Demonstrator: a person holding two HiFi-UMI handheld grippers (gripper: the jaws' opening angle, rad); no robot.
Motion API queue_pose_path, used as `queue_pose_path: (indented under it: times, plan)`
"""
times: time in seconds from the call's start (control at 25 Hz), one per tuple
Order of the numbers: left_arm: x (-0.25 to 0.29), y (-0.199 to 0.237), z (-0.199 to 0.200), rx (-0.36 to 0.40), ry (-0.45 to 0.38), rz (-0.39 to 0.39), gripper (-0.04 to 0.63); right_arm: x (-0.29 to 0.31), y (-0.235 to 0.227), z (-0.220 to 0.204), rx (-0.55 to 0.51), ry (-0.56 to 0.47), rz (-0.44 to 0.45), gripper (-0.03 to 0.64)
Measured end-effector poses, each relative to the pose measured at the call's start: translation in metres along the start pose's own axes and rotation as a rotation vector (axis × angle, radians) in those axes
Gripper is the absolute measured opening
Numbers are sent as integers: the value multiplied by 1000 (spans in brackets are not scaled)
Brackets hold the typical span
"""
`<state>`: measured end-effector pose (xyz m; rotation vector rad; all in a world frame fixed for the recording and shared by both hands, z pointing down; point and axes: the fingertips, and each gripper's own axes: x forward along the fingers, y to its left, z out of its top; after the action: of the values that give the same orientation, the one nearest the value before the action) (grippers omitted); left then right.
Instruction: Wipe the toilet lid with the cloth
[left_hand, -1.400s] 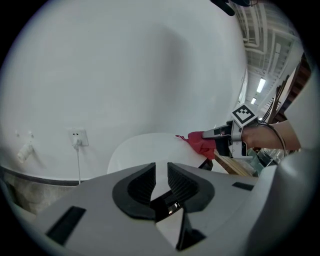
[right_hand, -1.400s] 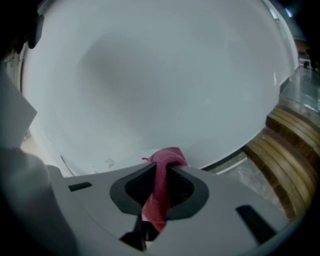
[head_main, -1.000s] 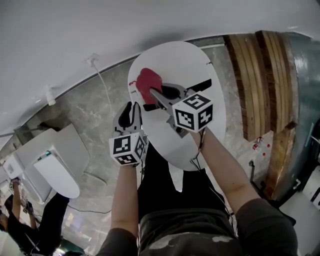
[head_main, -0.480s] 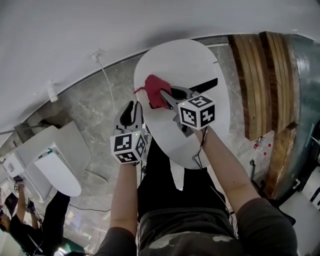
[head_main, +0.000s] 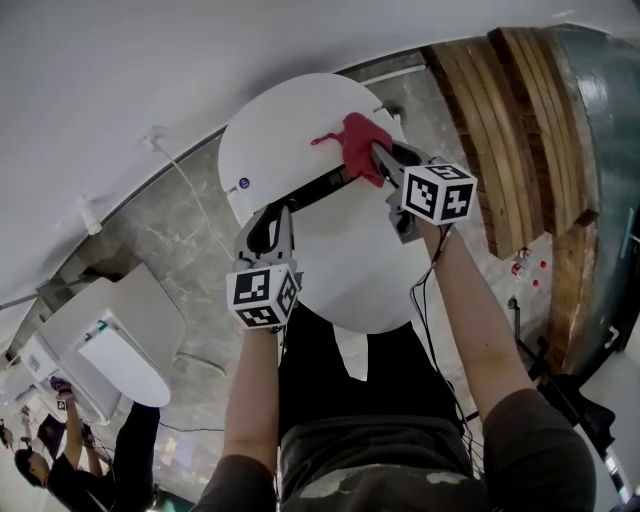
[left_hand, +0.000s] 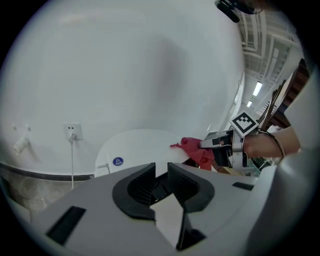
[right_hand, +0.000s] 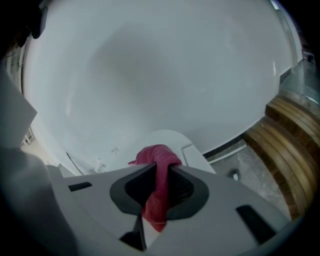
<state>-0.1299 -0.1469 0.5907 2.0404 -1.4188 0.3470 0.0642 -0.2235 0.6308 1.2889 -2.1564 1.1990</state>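
Note:
The white oval toilet lid (head_main: 330, 250) fills the middle of the head view. A red cloth (head_main: 352, 140) lies bunched on its far right part, and my right gripper (head_main: 378, 158) is shut on it. In the right gripper view the cloth (right_hand: 157, 160) hangs pinched between the jaws, with the lid (right_hand: 170, 137) beyond. My left gripper (head_main: 272, 215) hovers over the lid's left side, its jaws a narrow gap apart with nothing between them. The left gripper view shows those jaws (left_hand: 161, 172), the lid (left_hand: 140, 145), the cloth (left_hand: 192, 149) and the right gripper (left_hand: 207, 145) at right.
A wall socket with a cable (head_main: 152, 140) sits left of the toilet. Wooden slats (head_main: 510, 130) stand close on the right. Another toilet (head_main: 110, 350) and a person (head_main: 60, 470) are at the lower left. A blue round sticker (head_main: 243, 184) marks the lid's left end.
My right gripper has carried the red cloth across the lid from its left part to its far right edge. My left gripper has come in over the lid's left side.

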Motion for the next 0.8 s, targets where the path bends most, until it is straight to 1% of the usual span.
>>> queue_pose_path:
  times: [0.12, 0.24, 0.32, 0.4, 0.48, 0.6, 0.68, 0.8]
  plan:
    - [9, -22, -6, 3, 5, -10, 86, -16, -38, 0, 47, -16, -44, 51]
    - [16, -45, -13, 10, 6, -13, 86, -31, -67, -7, 76, 6, -67, 51]
    - [19, -60, -17, 11, 2, -8, 86, -40, -82, -11, 73, 25, -81, 51]
    - [18, -72, -18, 2, -13, 3, 86, -49, -86, -10, 50, 26, -75, 51]
    - [13, -81, -16, -13, -38, 20, 86, -58, -79, -7, 14, 16, -44, 51]
    - [-2, -91, -12, -39, -81, 65, 86, -67, -51, -7, -50, 25, 41, 51]
    - [-16, -92, -12, -72, -103, 102, 86, -71, -23, -14, -88, 50, 109, 51]
    - [-37, -83, -17, -110, -115, 155, 86, -71, 33, -35, -142, 103, 220, 51]
